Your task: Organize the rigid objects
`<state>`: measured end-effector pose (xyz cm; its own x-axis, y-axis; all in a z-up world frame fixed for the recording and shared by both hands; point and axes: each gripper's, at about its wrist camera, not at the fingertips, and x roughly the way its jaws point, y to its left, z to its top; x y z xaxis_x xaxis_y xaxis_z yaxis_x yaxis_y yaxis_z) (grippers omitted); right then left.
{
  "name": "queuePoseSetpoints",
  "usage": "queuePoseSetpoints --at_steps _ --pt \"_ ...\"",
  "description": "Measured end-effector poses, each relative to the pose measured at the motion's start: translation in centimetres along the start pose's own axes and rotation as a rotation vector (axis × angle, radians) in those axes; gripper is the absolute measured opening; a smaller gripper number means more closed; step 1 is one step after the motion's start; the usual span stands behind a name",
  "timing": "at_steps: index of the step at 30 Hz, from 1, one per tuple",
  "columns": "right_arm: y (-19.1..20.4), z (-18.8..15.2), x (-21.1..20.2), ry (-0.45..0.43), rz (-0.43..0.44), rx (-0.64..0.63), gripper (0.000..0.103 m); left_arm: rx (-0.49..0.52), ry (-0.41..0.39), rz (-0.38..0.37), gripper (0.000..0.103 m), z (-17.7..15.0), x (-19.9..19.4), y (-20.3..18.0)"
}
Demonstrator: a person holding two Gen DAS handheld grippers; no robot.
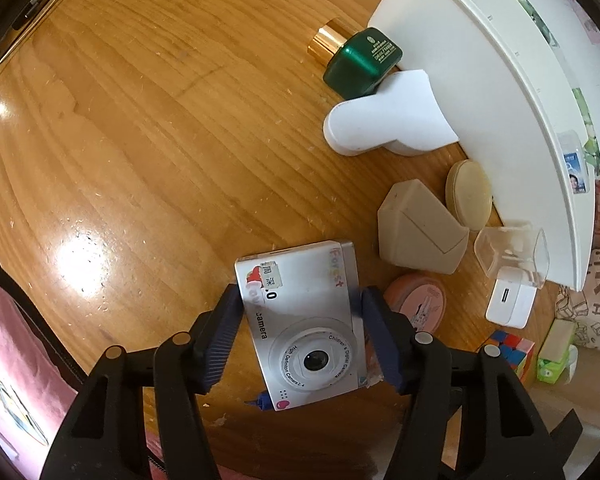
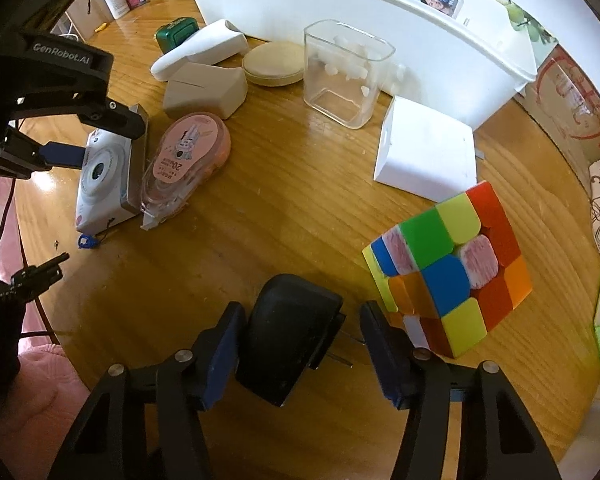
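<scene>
A: Quick status? I'm driving both from here.

B: Left gripper (image 1: 300, 320) straddles the toy camera (image 1: 300, 328) on the table (image 1: 120, 140). The pads look to be touching its two short sides, the right one blurred, so I call it clenched on the camera, not lifted.

A: Risk there?

B: The pink tape dispenser (image 2: 188, 156) lies just beside the right finger. If I lift crooked, the finger drags it. Also the grip sits near the camera's top half, so the lens end may sag and twist out.

A: Right side?

B: Right gripper (image 2: 300, 344) has the black plug adapter (image 2: 288, 344) between its fingers. The left pad is against it; on the right I see a gap where the metal prongs stick out. Not clamped yet, I judge.

A: Worry?

B: The right pad would land on the prongs, not the body: poor hold, the adapter could pivot or pop out. The puzzle cube (image 2: 448, 276) sits just right of that finger; any sideways drift nudges it.

A: Destination?

B: Probably the white bin (image 2: 340, 12) ahead of both grippers, with loose items crowding its front.
</scene>
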<state>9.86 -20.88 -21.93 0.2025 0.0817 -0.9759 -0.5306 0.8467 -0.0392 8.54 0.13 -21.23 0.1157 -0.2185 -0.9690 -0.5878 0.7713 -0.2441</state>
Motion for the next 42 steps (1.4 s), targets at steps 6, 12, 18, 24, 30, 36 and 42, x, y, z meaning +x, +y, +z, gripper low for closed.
queuePoseSetpoints --at_steps 6,12,18,24,30,36,42 --pt "0.4 -0.6 0.0 0.010 -0.007 0.043 0.059 0.038 0.025 0.006 0.064 -0.8 -0.2 0.7" --pt "2.1 -1.0 -0.5 0.005 -0.010 0.078 0.059 0.077 0.062 0.007 0.064 -1.0 -0.5 1.4" --pt "4.8 -0.5 -1.0 -0.002 -0.014 0.096 0.059 0.101 0.086 0.014 0.064 0.3 -1.0 3.6" --pt "7.7 0.2 -1.4 -0.014 -0.023 0.115 0.059 0.120 0.086 0.015 0.063 2.2 -2.2 6.6" --pt "10.9 0.9 -1.9 -0.042 -0.032 0.140 0.059 0.154 0.068 0.064 0.063 3.7 -3.8 8.4" --pt "13.0 1.3 -2.3 -0.103 -0.038 0.195 0.059 0.226 -0.002 0.062 0.063 5.4 -5.9 9.0" --pt "14.1 1.8 -3.3 -0.180 -0.037 0.291 0.059 0.320 -0.103 0.096 0.061 6.4 -8.6 8.0"
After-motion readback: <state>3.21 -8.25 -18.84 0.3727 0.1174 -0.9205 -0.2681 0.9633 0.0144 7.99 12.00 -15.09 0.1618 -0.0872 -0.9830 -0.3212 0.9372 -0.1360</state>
